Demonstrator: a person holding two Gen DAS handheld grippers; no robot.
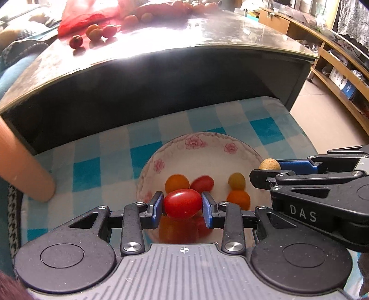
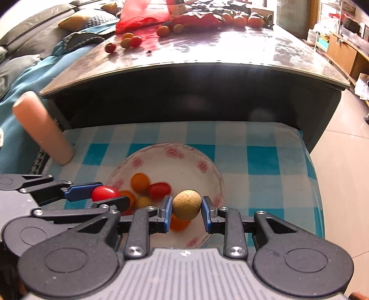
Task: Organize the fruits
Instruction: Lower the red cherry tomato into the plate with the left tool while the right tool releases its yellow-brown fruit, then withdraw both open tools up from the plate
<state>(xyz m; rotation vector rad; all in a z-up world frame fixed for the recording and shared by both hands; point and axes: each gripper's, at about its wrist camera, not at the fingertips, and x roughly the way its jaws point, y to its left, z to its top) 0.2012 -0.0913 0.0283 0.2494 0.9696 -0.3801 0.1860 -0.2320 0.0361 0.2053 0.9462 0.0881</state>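
Right now a red cherry tomato (image 1: 183,203) sits pinched between the blue pads of the left gripper (image 1: 183,208), its jaws narrowed onto the fruit, held just above the near part of a white bowl (image 1: 196,140) with pink flower prints. Beside it, the right gripper (image 2: 186,210) has its jaws closed on a tan, rough-skinned round fruit (image 2: 186,204), held above the same bowl (image 2: 214,175) toward its right rim; from the left wrist view that tan fruit (image 1: 269,164) peeks out behind the right gripper's blue pad. Inside the bowl lie several small tomatoes: an orange one (image 1: 177,183), a red one (image 1: 202,184), a yellowish one (image 1: 236,181) and another orange one (image 1: 238,199). The bowl rests on a blue-and-white checked cloth (image 1: 265,129). A peach-coloured cylinder (image 2: 42,133) leans at the cloth's left edge. Beyond rises a dark surface (image 2: 230,48) with a glossy top, carrying more loose cherry tomatoes (image 2: 125,42) beside a red plastic bag (image 2: 143,17).
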